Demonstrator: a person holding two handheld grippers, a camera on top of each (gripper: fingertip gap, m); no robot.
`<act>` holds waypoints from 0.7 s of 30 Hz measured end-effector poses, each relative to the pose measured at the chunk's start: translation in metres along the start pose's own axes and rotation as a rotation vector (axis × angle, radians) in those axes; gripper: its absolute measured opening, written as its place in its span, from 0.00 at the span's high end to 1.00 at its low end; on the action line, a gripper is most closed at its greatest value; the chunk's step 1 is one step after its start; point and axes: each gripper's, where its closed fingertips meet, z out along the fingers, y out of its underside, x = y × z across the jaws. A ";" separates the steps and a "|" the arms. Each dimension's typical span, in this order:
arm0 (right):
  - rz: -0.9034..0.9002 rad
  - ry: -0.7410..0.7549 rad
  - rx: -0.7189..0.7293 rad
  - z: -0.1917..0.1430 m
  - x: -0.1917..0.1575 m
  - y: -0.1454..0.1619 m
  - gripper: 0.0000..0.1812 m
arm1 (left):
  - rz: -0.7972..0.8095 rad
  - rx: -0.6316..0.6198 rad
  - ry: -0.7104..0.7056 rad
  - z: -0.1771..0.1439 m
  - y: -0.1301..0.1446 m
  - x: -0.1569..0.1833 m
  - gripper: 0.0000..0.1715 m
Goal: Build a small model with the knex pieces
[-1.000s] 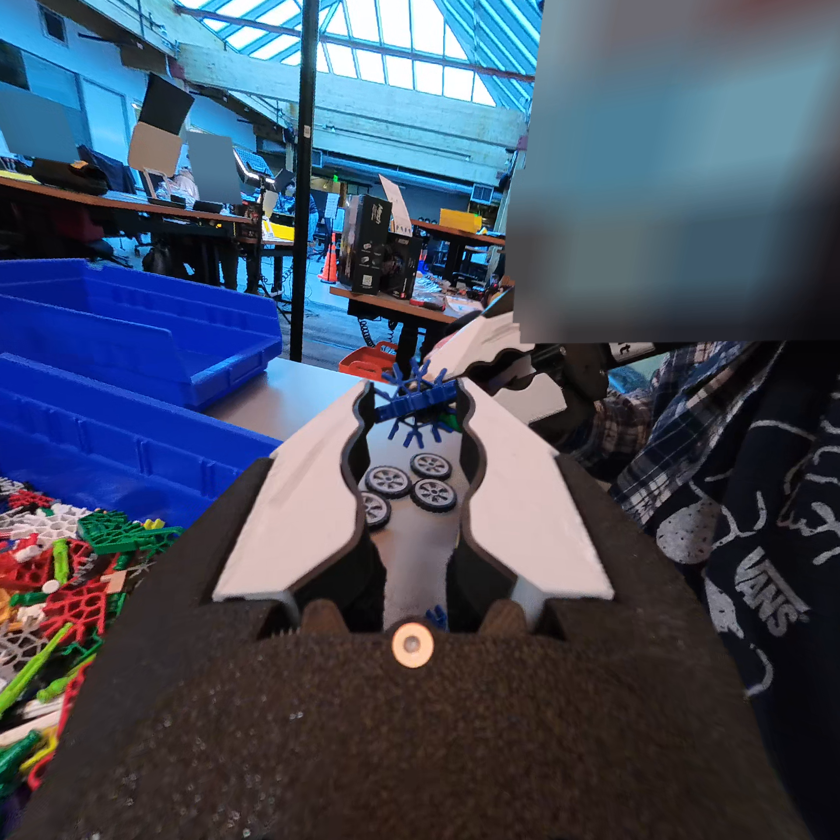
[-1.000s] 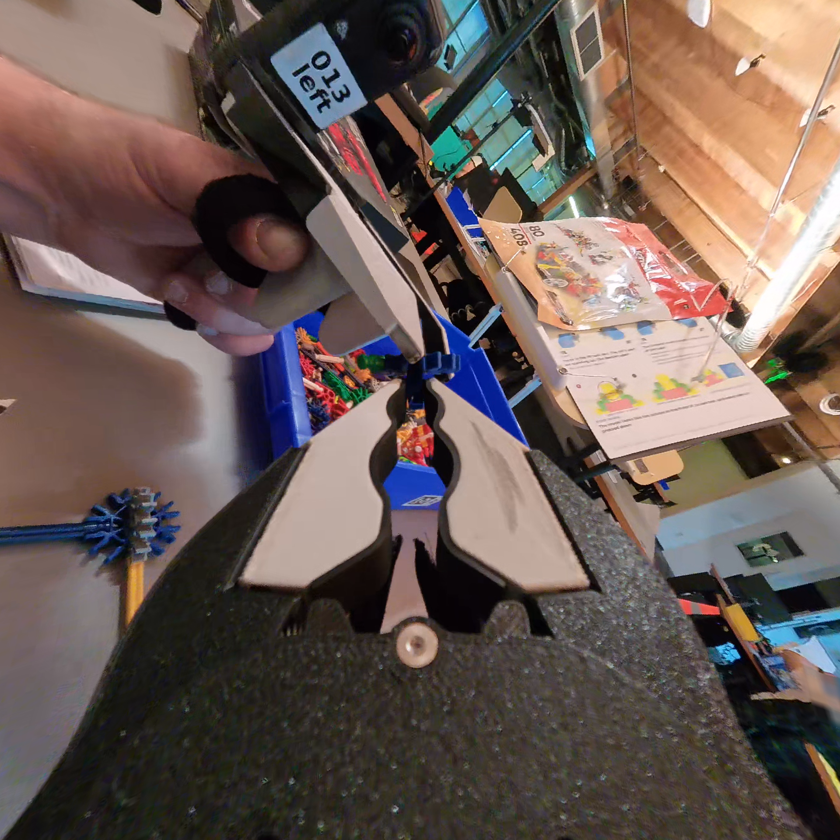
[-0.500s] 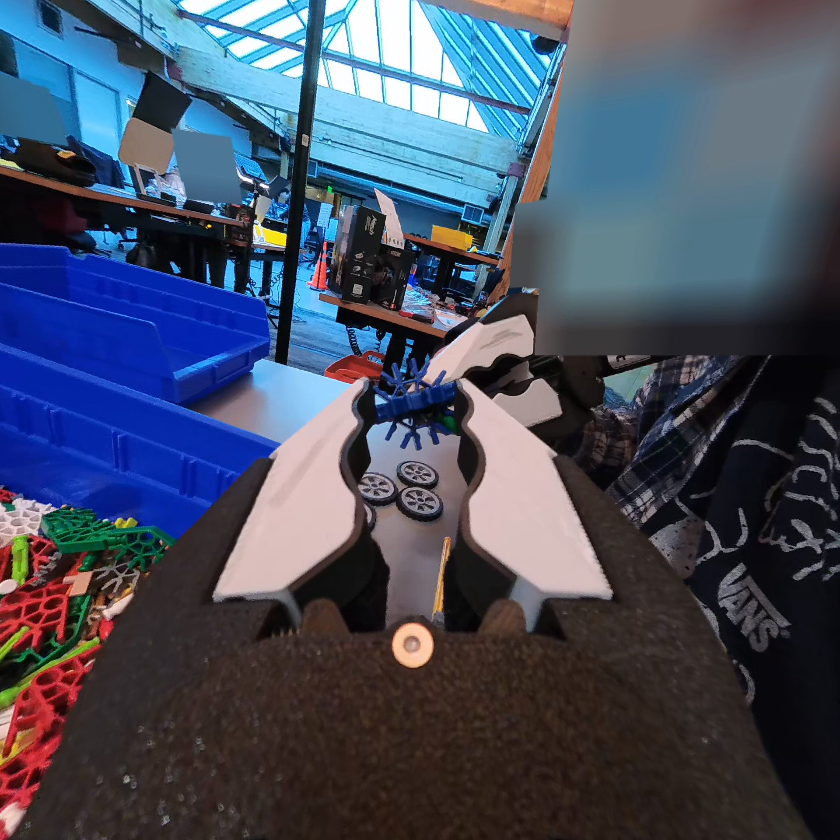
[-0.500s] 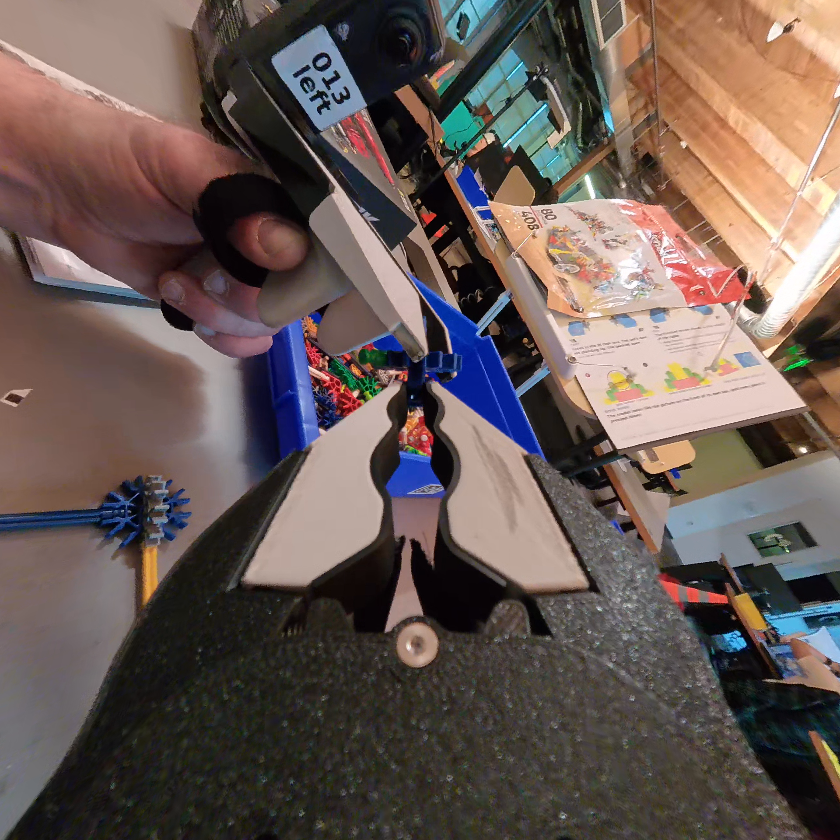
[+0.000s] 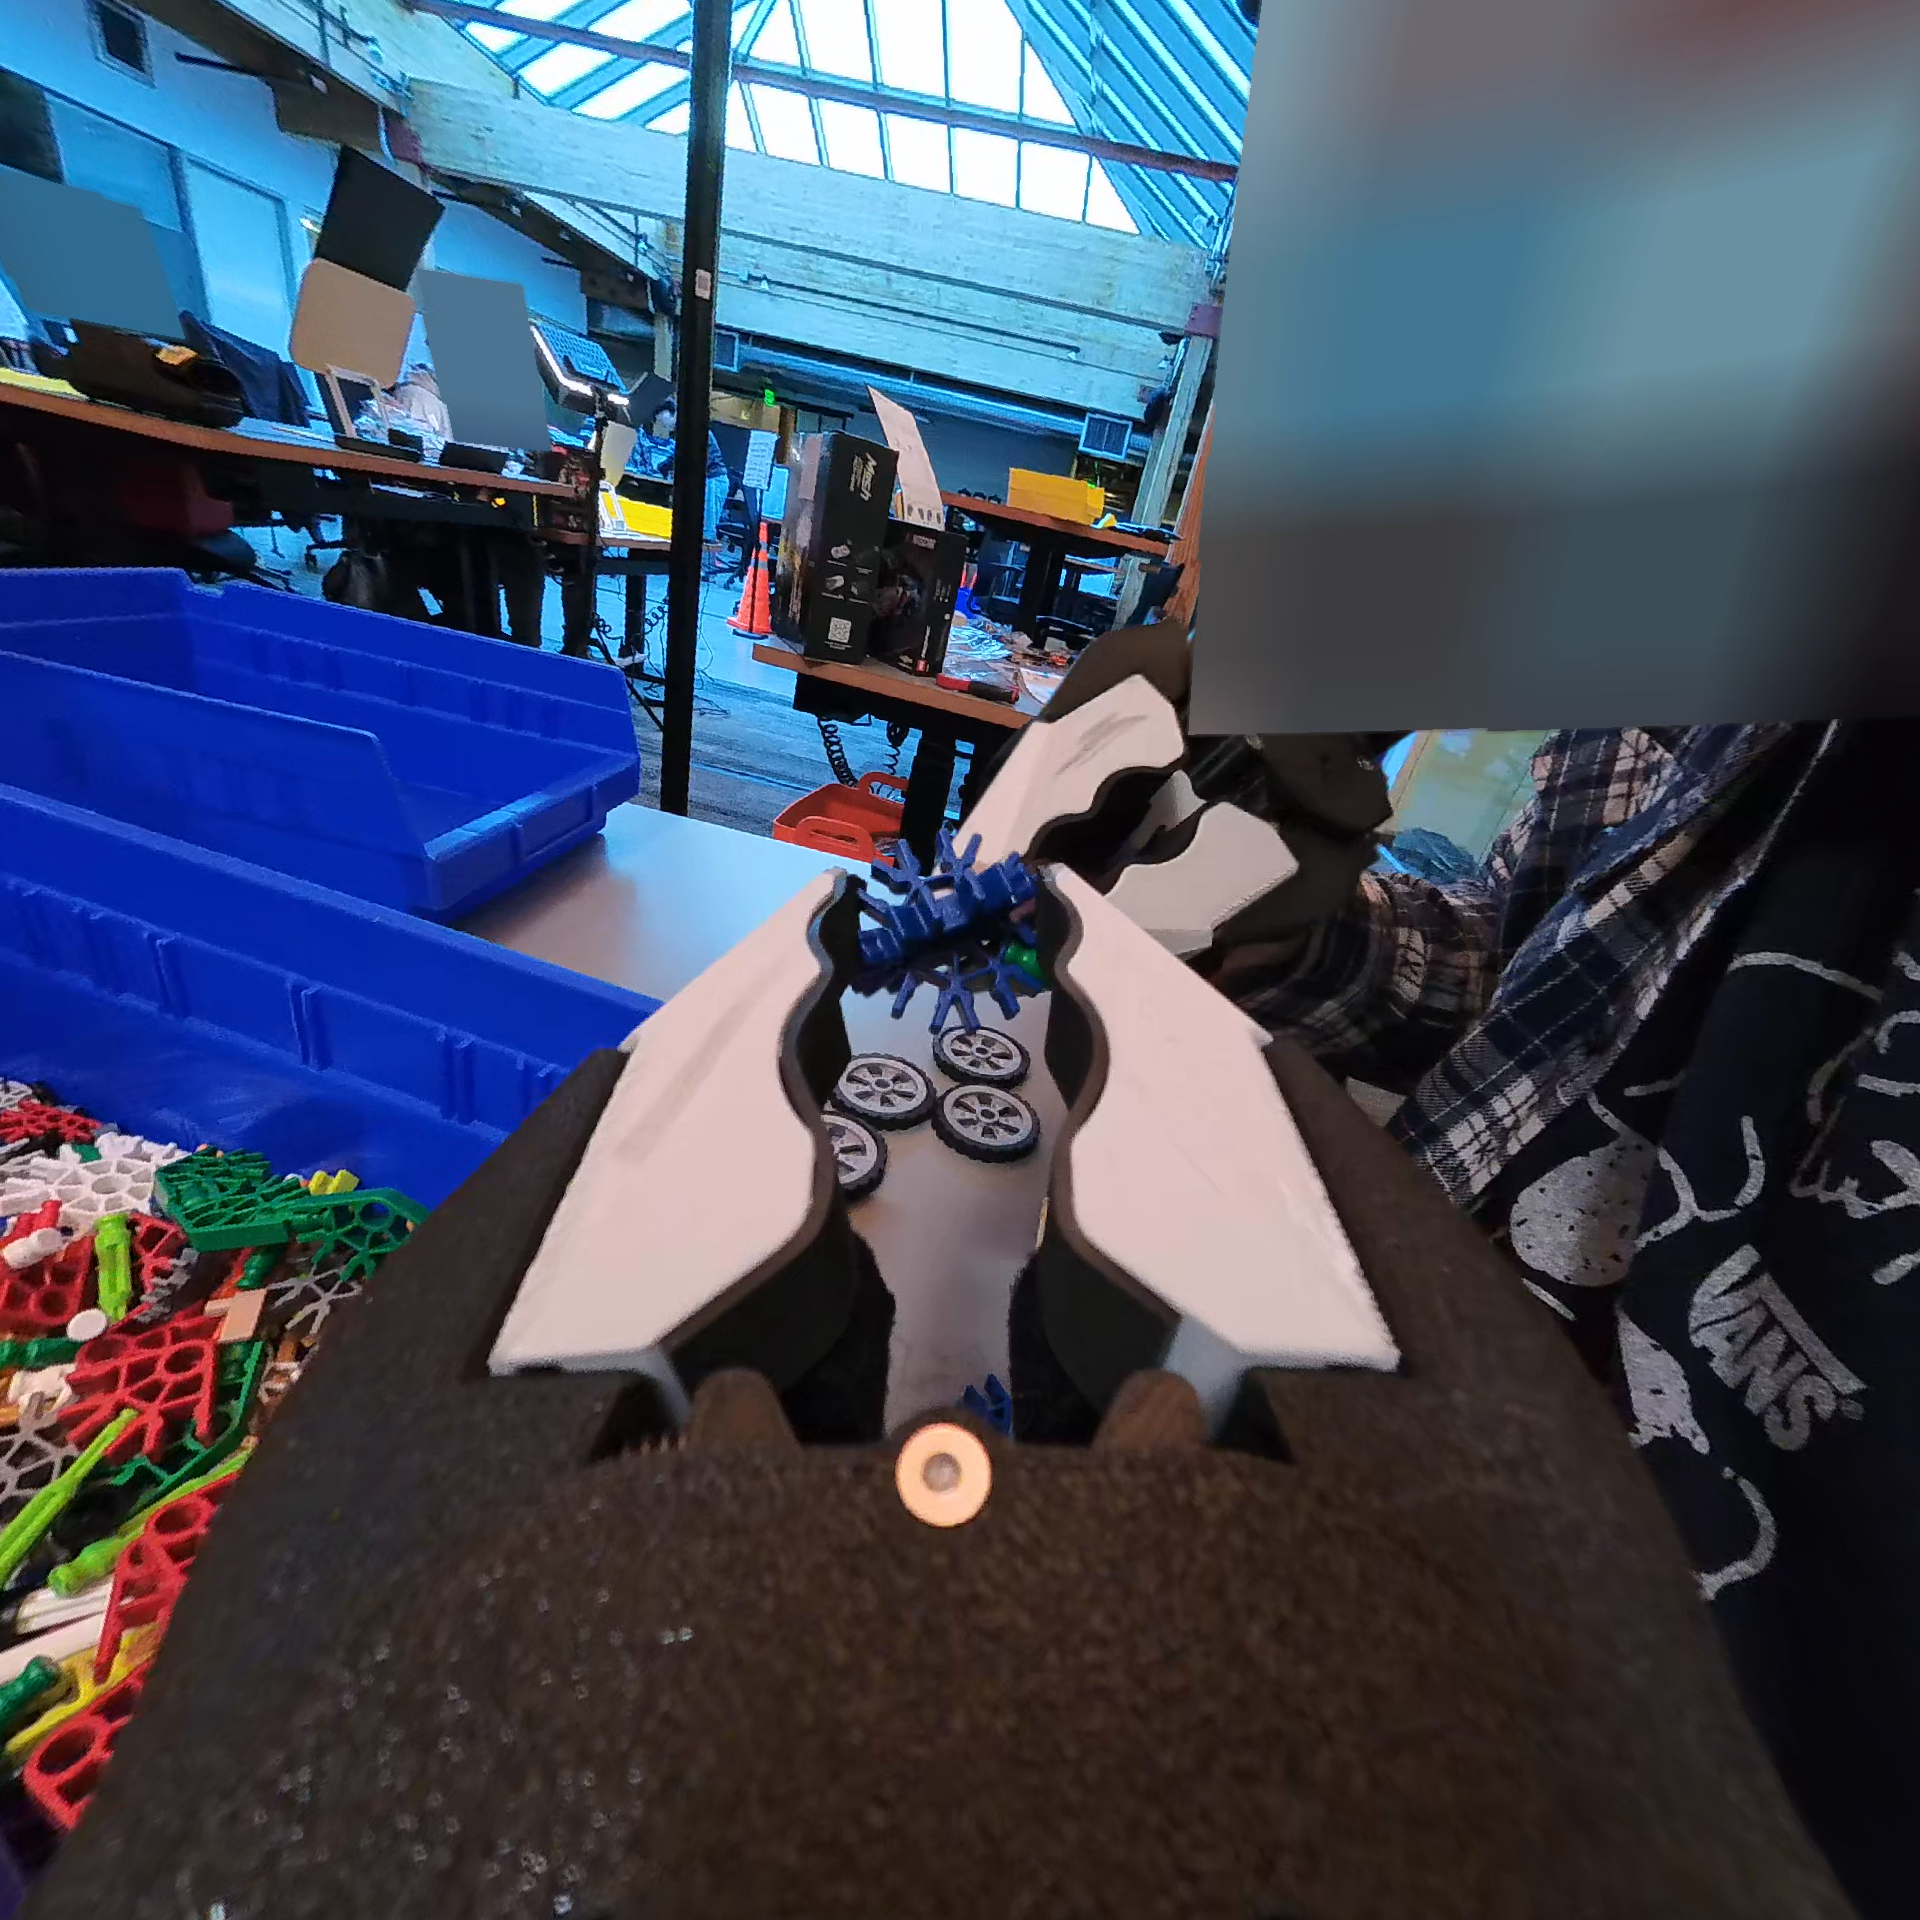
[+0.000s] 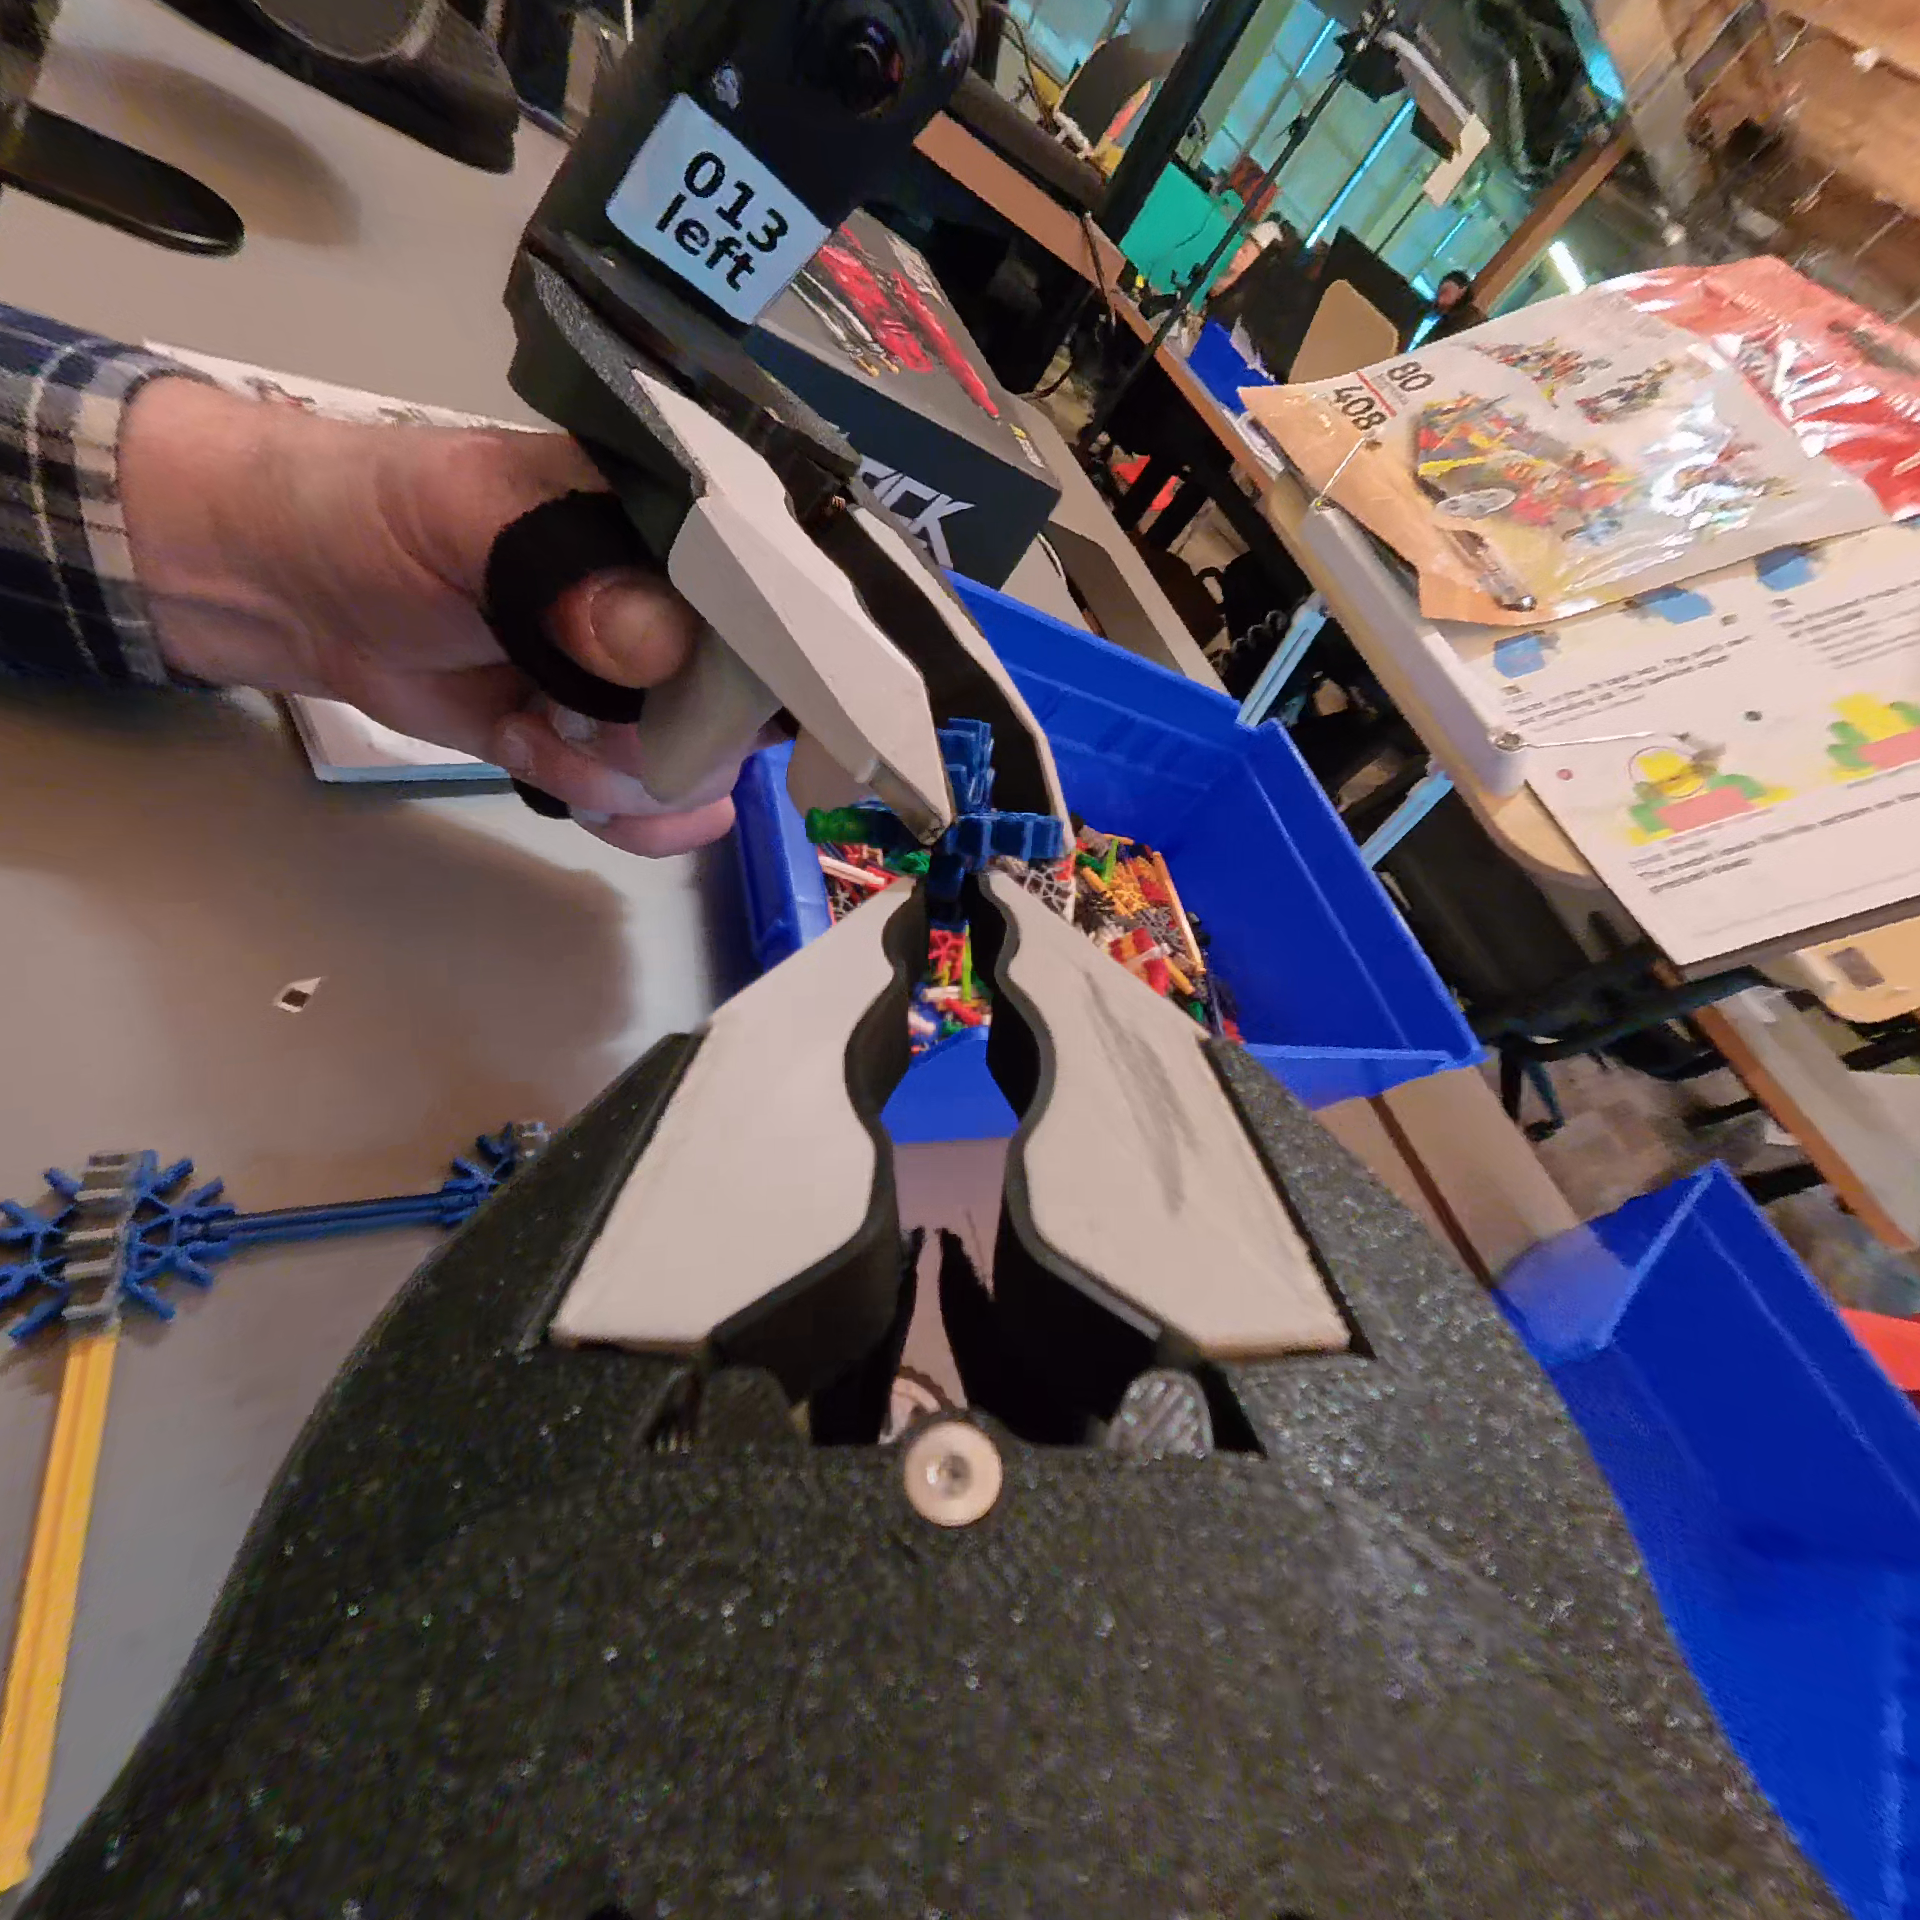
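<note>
My left gripper (image 5: 945, 902) is shut on a cluster of blue snowflake connectors (image 5: 940, 920), held above the grey table (image 5: 665, 894). A green piece (image 6: 842, 826) sticks out of the cluster. My right gripper (image 6: 951, 883) is shut on the same blue cluster (image 6: 1003, 834) from the opposite side. Its white fingers (image 5: 1101, 753) show just behind the cluster in the left wrist view. In the right wrist view a hand (image 6: 343, 582) holds the left gripper, whose fingers (image 6: 810, 644) meet mine tip to tip.
Several grey wheels (image 5: 985, 1120) lie on the table under the cluster. A blue and yellow rod assembly (image 6: 114, 1236) lies at the left. A blue bin (image 6: 1299, 883) holds loose pieces (image 5: 156, 1351). More blue bins (image 5: 312, 748), a black box (image 6: 914, 416), instruction sheets (image 6: 1714, 748) and a person's shirt (image 5: 1714, 1143) surround them. My left and right fingertips are right by each other.
The right wrist view has tilted, and the table and bin now sit more level and lower. The left gripper leans more steeply onto the cluster. Both grippers stay shut on it.
</note>
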 end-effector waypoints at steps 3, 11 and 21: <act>-0.041 0.033 -0.038 0.003 0.002 0.005 0.98 | 0.010 -0.017 -0.034 0.001 0.003 -0.005 0.82; -0.217 0.208 -0.086 0.009 0.013 0.009 0.98 | -0.020 -0.004 -0.088 0.002 0.003 -0.013 0.82; -0.085 0.162 -0.036 0.010 0.018 0.006 0.97 | 0.014 -0.050 -0.180 -0.004 -0.004 -0.022 0.72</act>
